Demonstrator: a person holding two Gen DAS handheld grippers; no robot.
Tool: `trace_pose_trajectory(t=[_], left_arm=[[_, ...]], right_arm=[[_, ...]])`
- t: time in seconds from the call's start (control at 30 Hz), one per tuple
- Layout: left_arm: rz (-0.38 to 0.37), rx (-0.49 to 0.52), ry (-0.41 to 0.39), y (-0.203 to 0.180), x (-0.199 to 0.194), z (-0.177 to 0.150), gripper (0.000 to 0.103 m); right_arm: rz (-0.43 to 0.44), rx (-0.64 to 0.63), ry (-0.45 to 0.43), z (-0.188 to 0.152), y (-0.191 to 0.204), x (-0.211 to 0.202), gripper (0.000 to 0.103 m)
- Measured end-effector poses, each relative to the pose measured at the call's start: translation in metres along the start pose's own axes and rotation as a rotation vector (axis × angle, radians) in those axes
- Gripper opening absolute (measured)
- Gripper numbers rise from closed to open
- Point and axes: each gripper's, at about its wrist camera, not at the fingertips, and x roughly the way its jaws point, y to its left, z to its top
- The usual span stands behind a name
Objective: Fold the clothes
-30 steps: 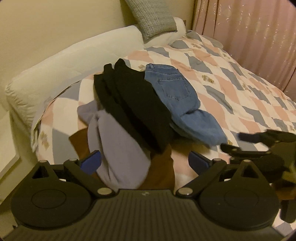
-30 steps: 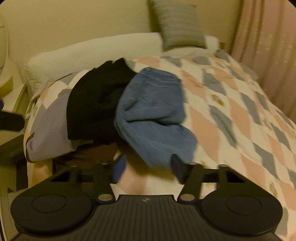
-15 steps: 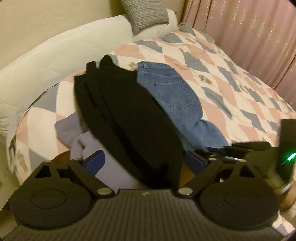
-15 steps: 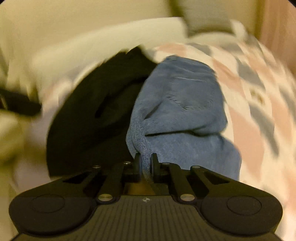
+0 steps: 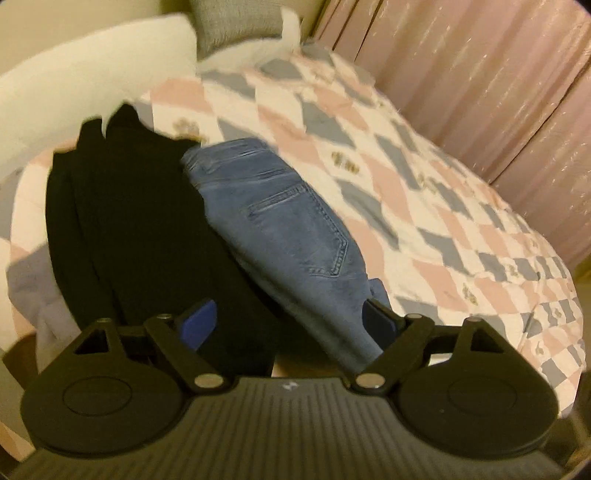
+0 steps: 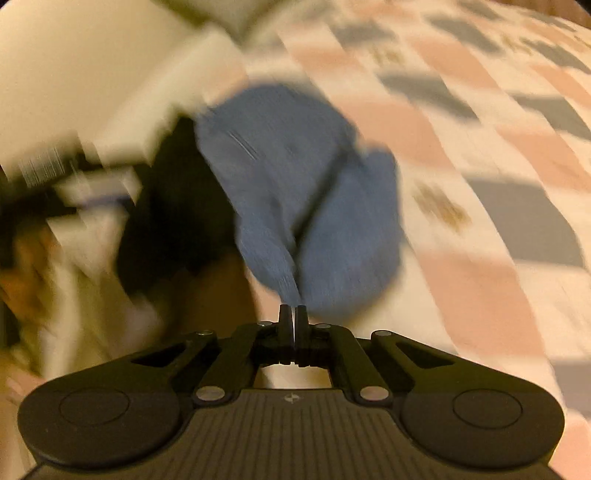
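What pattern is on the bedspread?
The bedspread has pink, grey-blue and white diamond patches; the left wrist view shows it best.

So on the bed: one pair of blue jeans (image 5: 291, 229), one black garment (image 5: 133, 221), one lavender piece (image 5: 26, 280), one grey cushion (image 5: 236, 18).

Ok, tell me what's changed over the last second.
The right gripper closed in on the blue jeans, shut on their near edge, and is pulling; its view is motion-blurred. The left gripper moved nearer the pile, jaws open over the black garment and jeans. The pile stays on the checked bedspread.
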Motion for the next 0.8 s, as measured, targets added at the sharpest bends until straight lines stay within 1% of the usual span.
trace_pose_trajectory(t=[0.03,0.07,0.1,0.13,0.17,0.23,0.3,0.37,0.4,0.43,0.47,0.5,0.53,0.57,0.6,0.67,0.73,0.77,0.8], left_arm=[[0.007,-0.007,0.017,0.002,0.005,-0.001,0.084],[0.017,-0.015,0.03,0.004,0.008,-0.003,0.084],[0.02,-0.021,0.028,0.008,0.008,-0.004,0.083],[0.022,-0.028,0.025,0.012,0.007,-0.004,0.083],[0.024,-0.034,0.022,0.016,0.006,-0.005,0.083],[0.033,-0.037,0.009,0.022,0.001,-0.003,0.083],[0.047,-0.034,-0.009,0.027,-0.002,0.0,0.083],[0.065,-0.037,-0.031,0.033,-0.005,0.006,0.083],[0.075,-0.043,-0.043,0.038,-0.006,0.01,0.083],[0.086,-0.05,-0.056,0.042,-0.008,0.013,0.083],[0.086,-0.065,-0.063,0.047,-0.008,0.016,0.083],[0.089,-0.078,-0.064,0.052,-0.008,0.019,0.083],[0.092,-0.084,-0.064,0.054,-0.007,0.021,0.083],[0.094,-0.09,-0.065,0.057,-0.006,0.023,0.083],[0.089,-0.085,-0.067,0.057,-0.006,0.024,0.083],[0.072,-0.075,-0.069,0.056,-0.004,0.026,0.083],[0.033,-0.079,-0.052,0.052,0.003,0.028,0.083],[0.003,-0.086,-0.042,0.05,0.007,0.029,0.083],[-0.023,-0.09,-0.029,0.045,0.013,0.031,0.083]], right_arm=[[-0.056,-0.032,0.045,-0.007,0.003,0.007,0.004],[-0.1,-0.064,0.057,-0.009,0.007,0.011,0.008],[-0.127,-0.102,0.038,-0.006,0.015,0.011,0.013],[-0.141,-0.148,-0.005,0.0,0.024,0.009,0.019],[-0.149,-0.198,-0.056,0.009,0.035,0.007,0.024],[-0.145,-0.301,-0.141,0.033,0.057,0.013,0.027],[-0.117,-0.378,-0.174,0.059,0.076,0.03,0.029],[-0.118,-0.464,-0.162,0.07,0.092,0.057,0.034],[-0.121,-0.507,-0.153,0.075,0.1,0.071,0.038],[-0.124,-0.551,-0.144,0.08,0.107,0.086,0.044],[-0.127,-0.595,-0.136,0.085,0.115,0.1,0.044],[-0.127,-0.59,-0.124,0.089,0.114,0.111,0.041],[-0.128,-0.567,-0.113,0.092,0.111,0.122,0.013],[-0.128,-0.545,-0.101,0.096,0.107,0.132,0.009],[-0.079,-0.438,-0.092,0.104,0.093,0.135,0.01],[0.094,-0.129,-0.09,0.118,0.051,0.124,0.01],[0.237,0.14,-0.095,0.125,0.007,0.112,0.008],[0.287,0.253,-0.101,0.124,-0.012,0.107,0.008],[0.328,0.334,-0.103,0.124,-0.026,0.104,0.008]])
